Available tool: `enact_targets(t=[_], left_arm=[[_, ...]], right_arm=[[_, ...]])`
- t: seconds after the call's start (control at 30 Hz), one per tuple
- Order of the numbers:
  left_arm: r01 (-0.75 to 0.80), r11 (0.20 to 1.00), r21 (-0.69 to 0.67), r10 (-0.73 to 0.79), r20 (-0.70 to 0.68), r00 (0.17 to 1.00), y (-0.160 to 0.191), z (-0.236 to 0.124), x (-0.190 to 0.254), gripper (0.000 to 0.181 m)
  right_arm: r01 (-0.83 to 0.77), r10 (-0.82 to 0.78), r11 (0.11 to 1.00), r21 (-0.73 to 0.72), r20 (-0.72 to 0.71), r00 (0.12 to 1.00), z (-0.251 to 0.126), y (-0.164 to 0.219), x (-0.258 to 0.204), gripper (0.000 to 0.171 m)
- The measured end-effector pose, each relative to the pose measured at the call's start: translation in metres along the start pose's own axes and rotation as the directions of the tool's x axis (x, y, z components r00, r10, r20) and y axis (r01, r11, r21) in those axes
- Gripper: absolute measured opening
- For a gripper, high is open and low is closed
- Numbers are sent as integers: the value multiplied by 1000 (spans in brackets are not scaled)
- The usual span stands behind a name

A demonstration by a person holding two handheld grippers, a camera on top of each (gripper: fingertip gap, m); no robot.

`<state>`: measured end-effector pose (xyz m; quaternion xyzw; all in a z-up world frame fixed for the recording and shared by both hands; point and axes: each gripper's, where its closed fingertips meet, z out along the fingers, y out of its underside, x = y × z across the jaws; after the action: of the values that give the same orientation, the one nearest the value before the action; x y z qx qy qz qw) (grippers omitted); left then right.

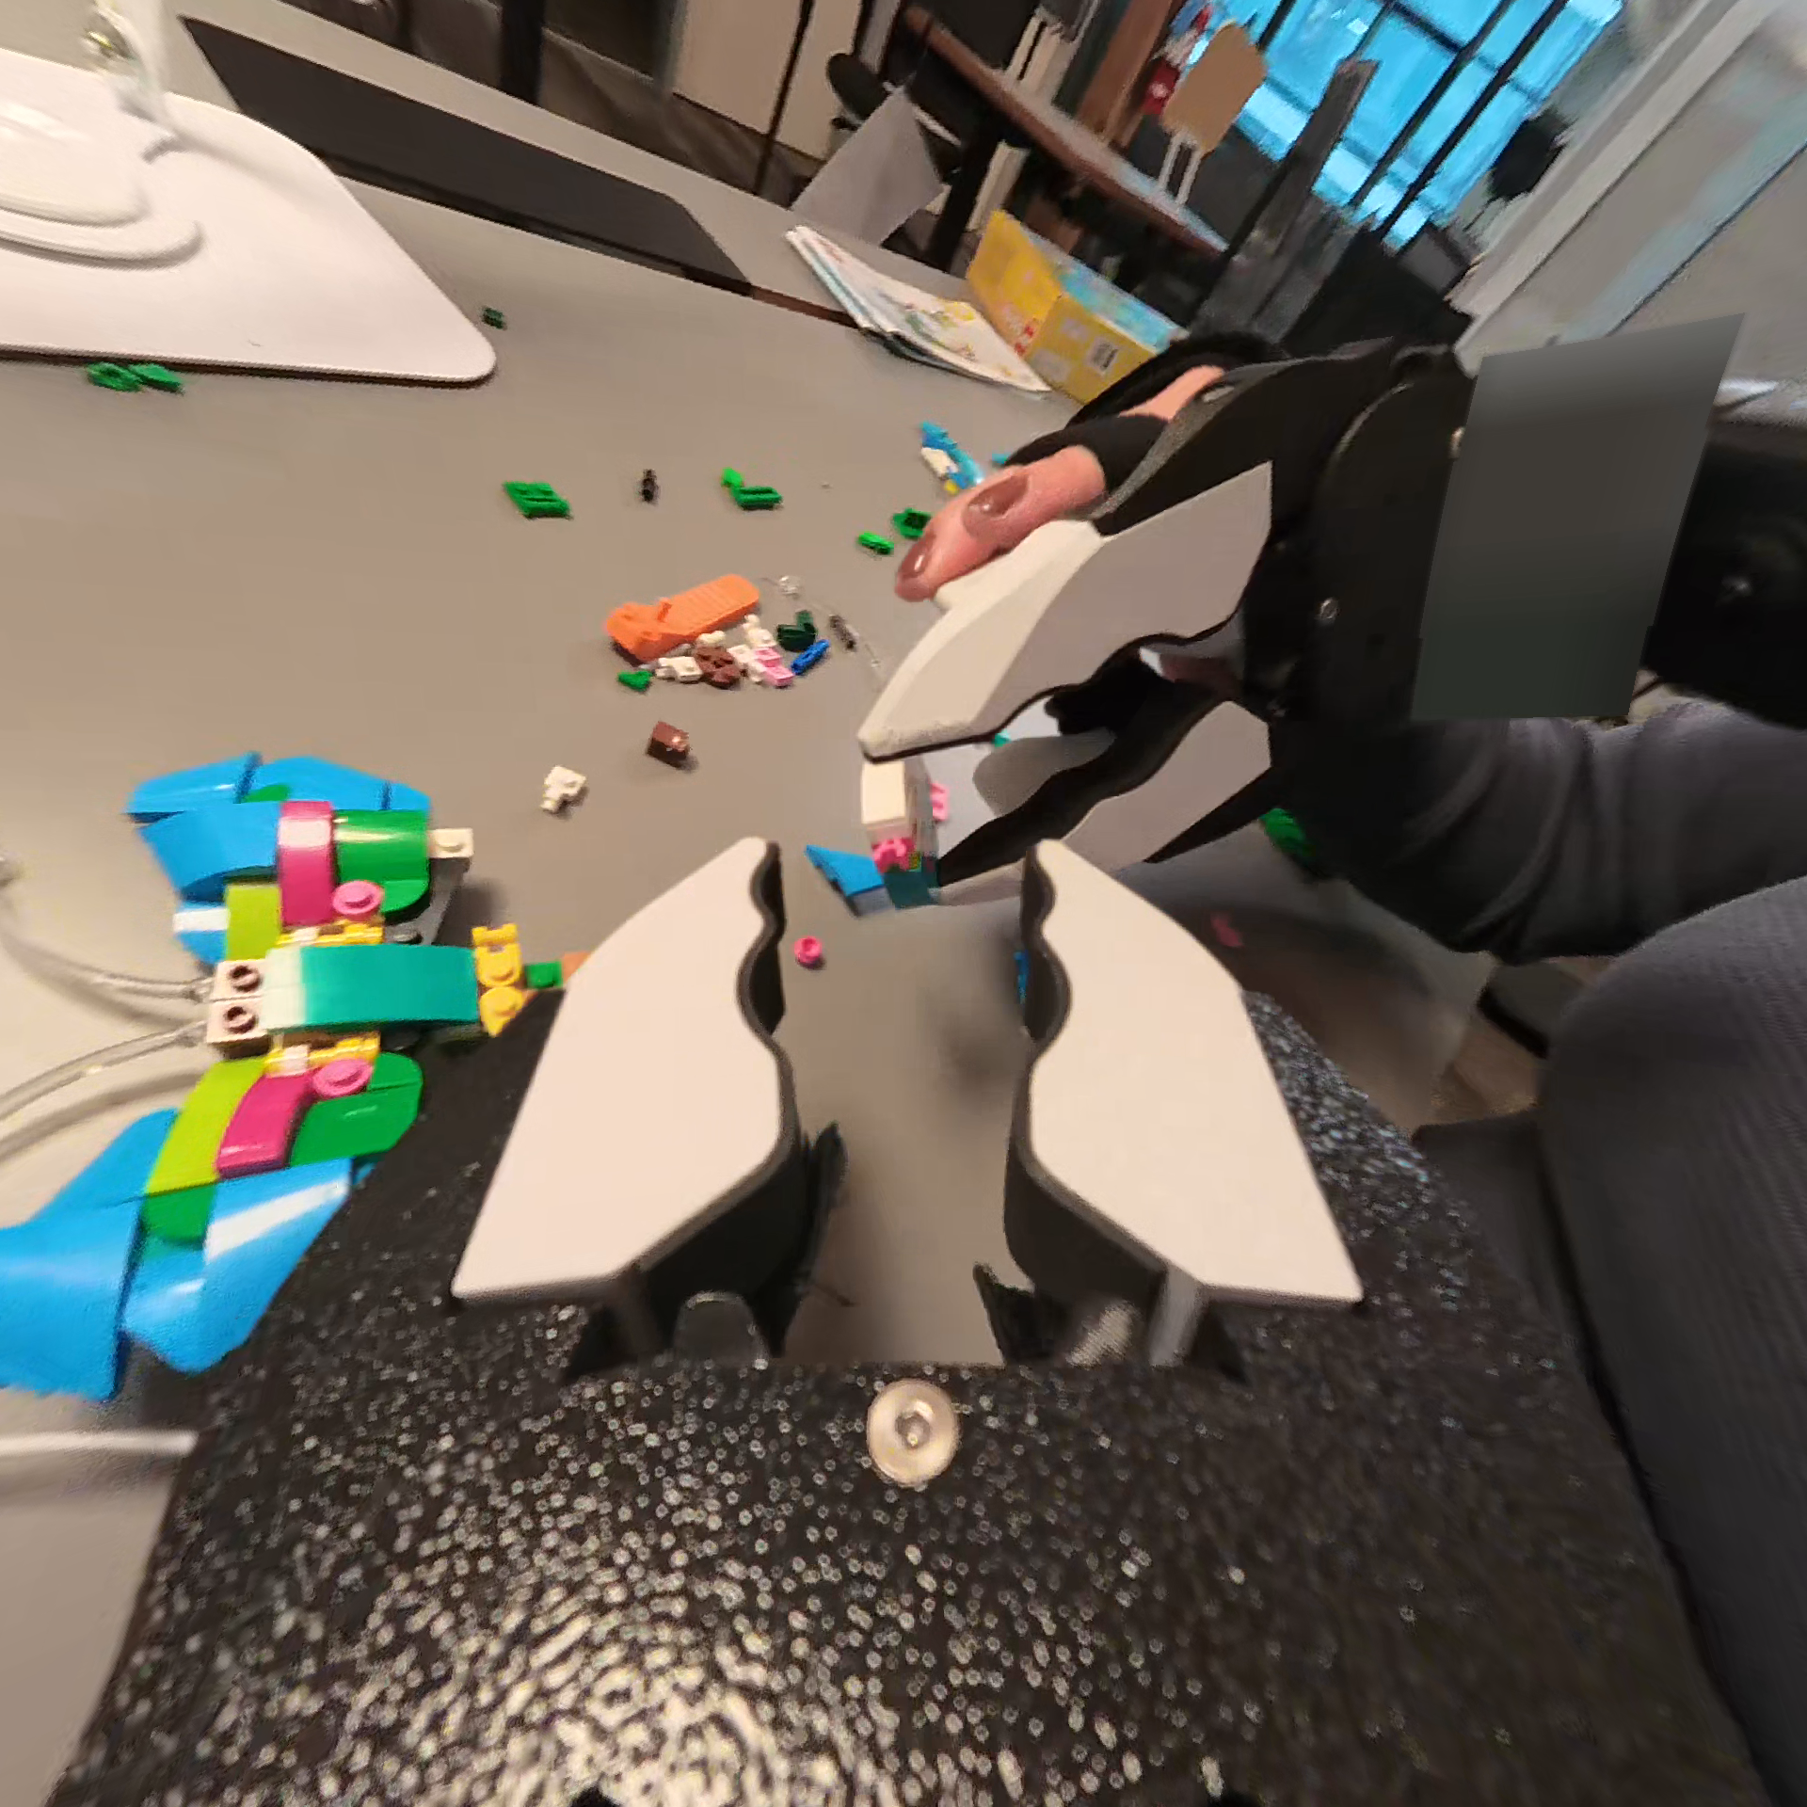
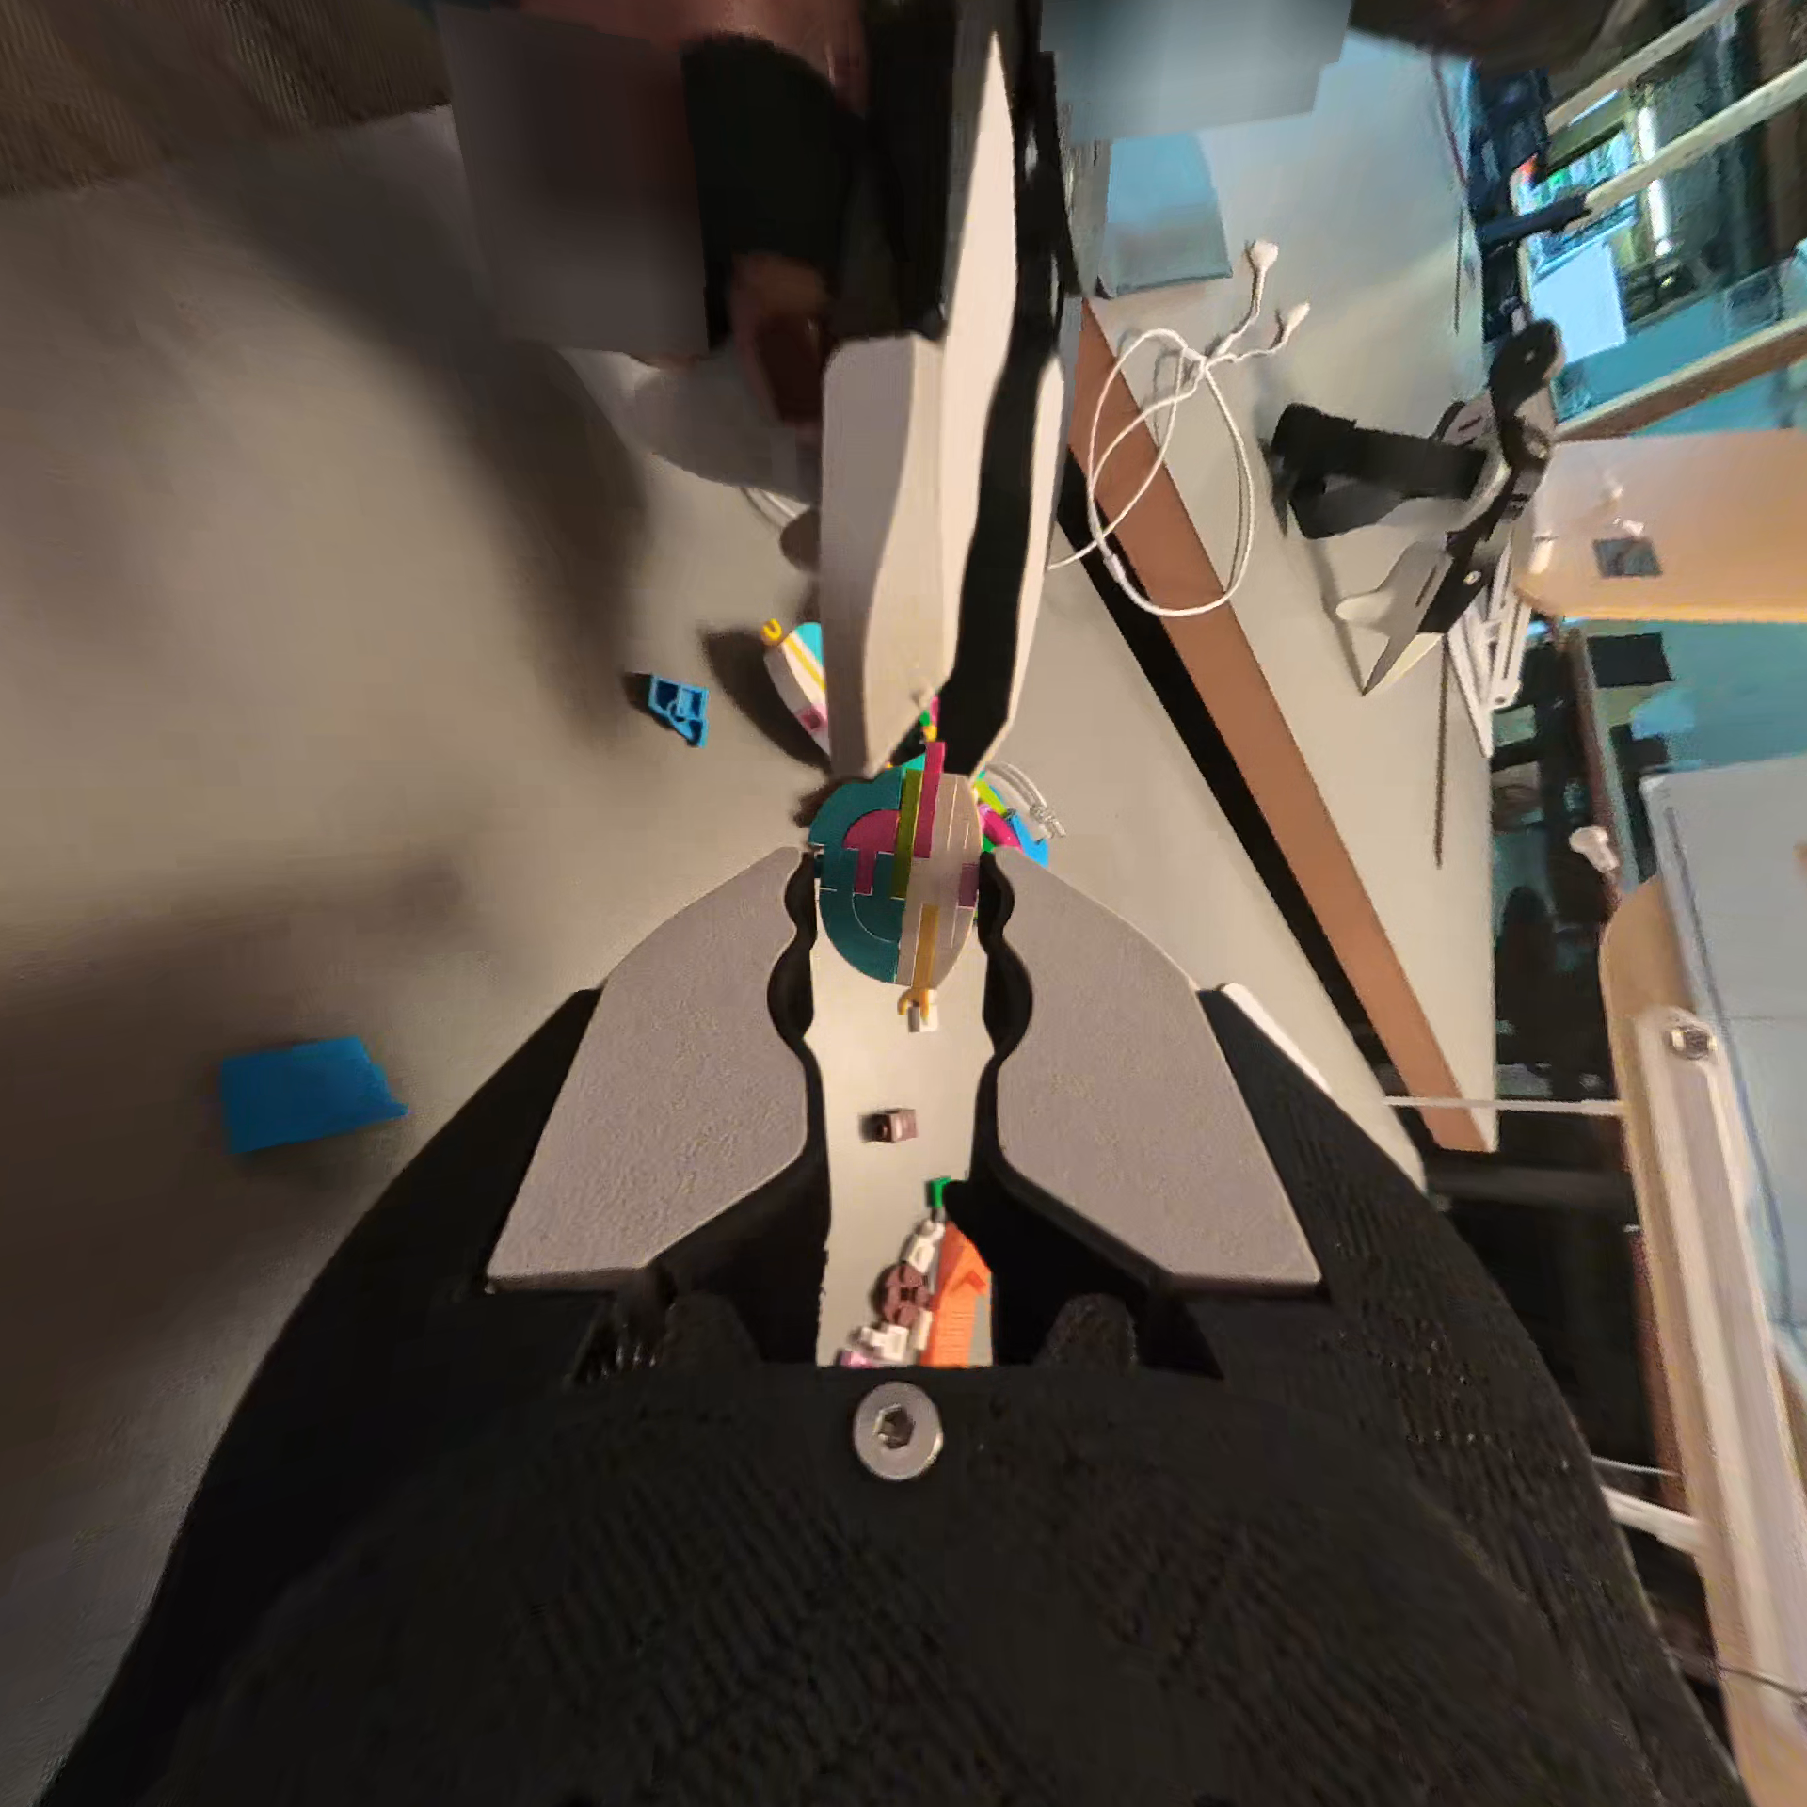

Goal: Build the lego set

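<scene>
My right gripper [image 2: 892,870] is shut on a small rounded lego assembly [image 2: 895,900] of teal, pink, lime and white pieces, held above the grey table [image 2: 293,587]. In the left wrist view the right gripper [image 1: 904,802] comes in from the right with that assembly [image 1: 895,831] between its tips. My left gripper [image 1: 904,870] is open and empty, just in front of the assembly. Its fingers [image 2: 880,587] reach down to the assembly's far side in the right wrist view. A larger blue, green, pink and teal lego build [image 1: 293,978] lies on the table to the left.
Loose pieces lie mid-table around an orange brick separator [image 1: 684,611], with green bits [image 1: 536,499] beyond and a pink stud [image 1: 808,948] near my left fingers. An instruction booklet [image 1: 909,313], a yellow box [image 1: 1066,313] and a white tray [image 1: 196,244] sit at the back. Blue pieces [image 2: 303,1090] lie nearby.
</scene>
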<state>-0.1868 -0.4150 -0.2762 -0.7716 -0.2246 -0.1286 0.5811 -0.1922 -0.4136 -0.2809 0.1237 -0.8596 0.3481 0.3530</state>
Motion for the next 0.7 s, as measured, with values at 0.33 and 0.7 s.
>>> enact_targets(t=[0.33, 0.7], left_arm=[[-44, 990, 135, 55, -80, 995, -29, -35, -8, 8], [-59, 994, 90, 74, -176, 982, -35, -26, 0, 8]], right_arm=[[-764, 707, 625, 156, 301, 640, -9, -17, 30, 55], [-930, 760, 333, 152, 540, 361, -1, -28, 42, 10]])
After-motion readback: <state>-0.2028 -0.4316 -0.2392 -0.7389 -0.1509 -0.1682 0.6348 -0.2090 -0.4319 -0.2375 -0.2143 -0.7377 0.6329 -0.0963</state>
